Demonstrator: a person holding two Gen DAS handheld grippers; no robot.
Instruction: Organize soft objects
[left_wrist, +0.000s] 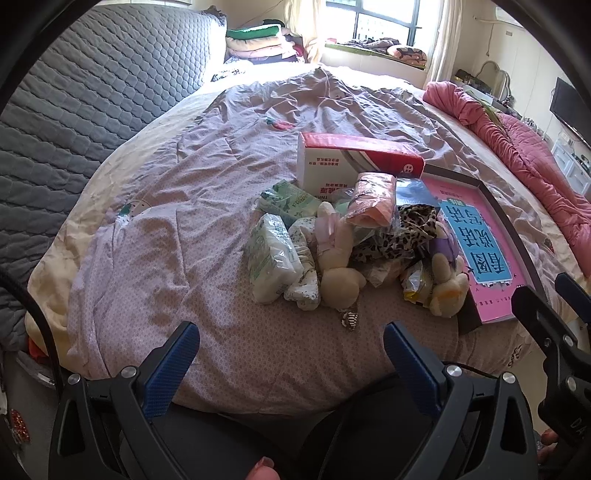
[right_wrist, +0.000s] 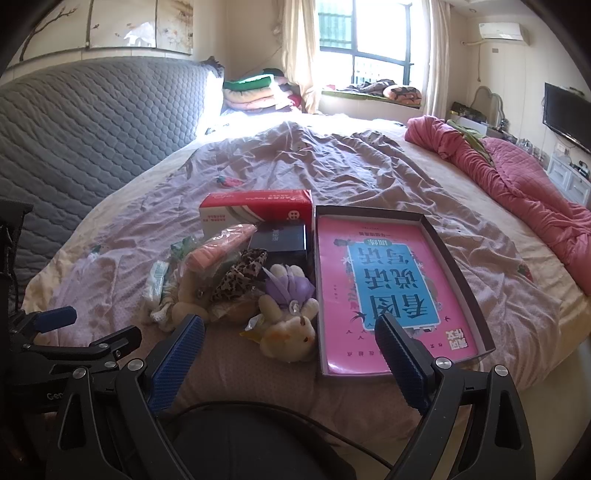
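My left gripper (left_wrist: 291, 354) hangs low over the bed's (left_wrist: 155, 236) near edge, fingers apart, holding nothing. My right gripper (right_wrist: 290, 349) likewise, fingers spread and empty. Just ahead, a heap of soft things: cream plush rabbit (left_wrist: 338, 266), tissue packs (left_wrist: 271, 258), leopard-print cloth (right_wrist: 240, 277), second plush toy (right_wrist: 291, 328). Touching the heap's right side, a shallow box (right_wrist: 458, 258) holding a pink book (right_wrist: 384, 280). Behind, a red-and-white carton (right_wrist: 255, 210). Far right, pink quilt (right_wrist: 517, 184).

Two plush rabbits (left_wrist: 338, 258) (left_wrist: 447, 286), two tissue packs (left_wrist: 271, 258) (left_wrist: 290, 199), one tray (right_wrist: 454, 254).
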